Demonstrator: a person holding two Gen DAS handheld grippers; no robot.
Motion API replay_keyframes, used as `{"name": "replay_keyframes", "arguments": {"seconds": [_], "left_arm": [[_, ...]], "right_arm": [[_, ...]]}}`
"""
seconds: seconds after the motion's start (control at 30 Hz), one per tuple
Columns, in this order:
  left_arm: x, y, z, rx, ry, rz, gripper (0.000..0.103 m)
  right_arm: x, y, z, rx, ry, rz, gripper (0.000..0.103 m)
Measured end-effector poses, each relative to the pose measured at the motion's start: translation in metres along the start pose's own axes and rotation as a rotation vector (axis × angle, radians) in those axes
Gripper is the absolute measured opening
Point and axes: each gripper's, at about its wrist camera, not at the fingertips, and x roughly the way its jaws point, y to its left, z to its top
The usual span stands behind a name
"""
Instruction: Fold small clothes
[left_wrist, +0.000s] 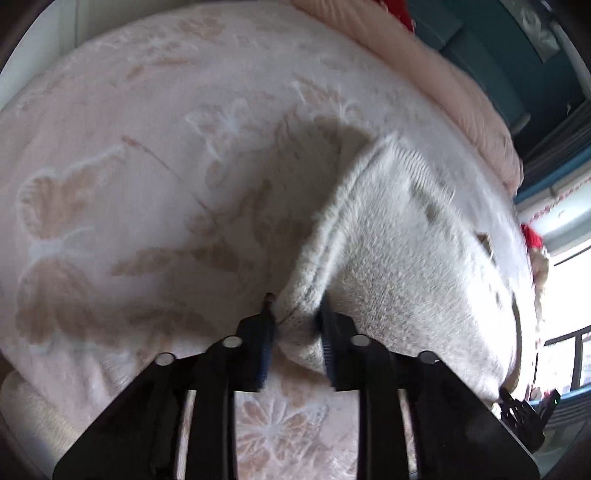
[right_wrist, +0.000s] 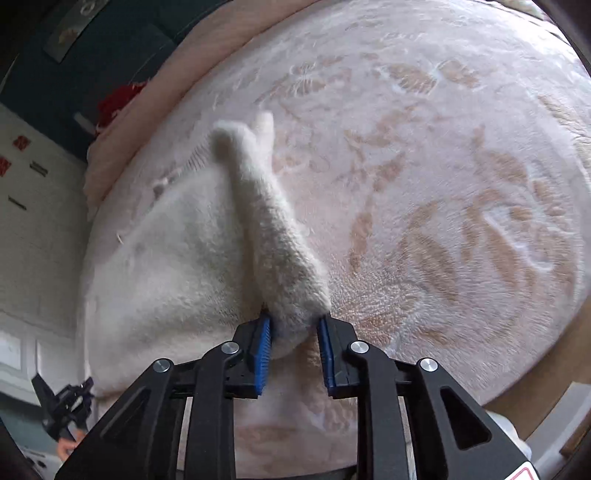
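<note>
Plush pink bedspread (left_wrist: 110, 177), embossed with butterflies and leaves, fills both views and carries everything else. On it lies the small white fleece garment (left_wrist: 406, 266), fuzzy and thick, with a ribbed knit band at its far edge; most of it rests flat near the bed's edge, while two parts are lifted off the cover. The left gripper (left_wrist: 295, 332) pinches a doubled, seamed edge of the garment between its blue-padded fingers, the cloth bunched in the gap. The right gripper (right_wrist: 293, 332) clamps what looks like a sleeve or a rolled edge (right_wrist: 273, 221), which runs away from the jaws as a tapering tube with a rounded end.

The risk, as I judge it, lies in the pile: thick fleece compresses unevenly, so a bunched pinch may slip out during the carry, dropping one side and skewing the fold. Fleece against plush also drags, so a low sweep could pull the resting part along and wrinkle it. The garment sits near the bed's edge and might slide off.
</note>
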Motion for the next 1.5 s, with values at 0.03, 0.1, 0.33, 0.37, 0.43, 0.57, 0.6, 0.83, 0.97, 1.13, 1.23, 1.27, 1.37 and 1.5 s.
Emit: {"name": "replay_keyframes", "arguments": {"seconds": [0.03, 0.1, 0.33, 0.37, 0.43, 0.57, 0.6, 0.83, 0.97, 1.13, 1.23, 1.27, 1.37, 1.5], "left_arm": [[-0.010, -0.002, 0.002, 0.004, -0.019, 0.016, 0.026], [-0.039, -0.023, 0.006, 0.081, -0.106, 0.054, 0.029], [-0.023, -0.143, 0.001, 0.440, -0.178, 0.044, 0.060], [-0.009, -0.150, -0.003, 0.462, -0.149, 0.050, 0.060], [0.031, -0.156, -0.012, 0.474, -0.048, 0.079, 0.059], [0.058, -0.132, -0.022, 0.388, 0.034, 0.085, 0.060], [0.054, -0.131, -0.024, 0.402, 0.023, 0.081, 0.060], [0.055, -0.136, -0.032, 0.488, 0.022, 0.138, 0.064], [0.060, -0.139, -0.028, 0.478, 0.029, 0.135, 0.065], [0.046, -0.141, -0.017, 0.443, 0.009, 0.090, 0.065], [0.032, -0.141, 0.020, 0.366, -0.047, 0.022, 0.080], [0.034, -0.141, 0.031, 0.345, -0.055, 0.017, 0.086], [0.066, -0.128, 0.081, 0.241, -0.006, 0.019, 0.091], [0.106, -0.113, 0.109, 0.158, 0.057, 0.060, 0.049]], "right_arm": [[-0.009, 0.007, 0.001, -0.009, -0.023, -0.019, 0.021], [-0.031, 0.032, 0.001, -0.090, -0.101, -0.100, 0.022], [0.006, 0.173, 0.002, -0.441, -0.101, 0.013, 0.014], [0.027, 0.188, -0.003, -0.479, -0.063, 0.022, 0.011], [0.058, 0.198, -0.008, -0.515, -0.033, -0.047, 0.006], [0.074, 0.136, 0.012, -0.265, 0.009, -0.009, 0.000], [0.065, 0.125, 0.020, -0.198, 0.009, 0.004, 0.000], [0.053, 0.140, 0.085, -0.261, -0.124, -0.125, 0.023], [0.077, 0.132, 0.127, -0.317, -0.142, -0.197, 0.049], [0.095, 0.134, 0.147, -0.336, -0.100, -0.185, 0.052], [0.100, 0.132, 0.145, -0.333, -0.091, -0.165, 0.060], [0.104, 0.130, 0.145, -0.334, -0.081, -0.159, 0.061], [0.117, 0.126, 0.147, -0.312, -0.045, -0.137, 0.063], [0.122, 0.131, 0.146, -0.319, -0.012, -0.074, 0.007]]}}
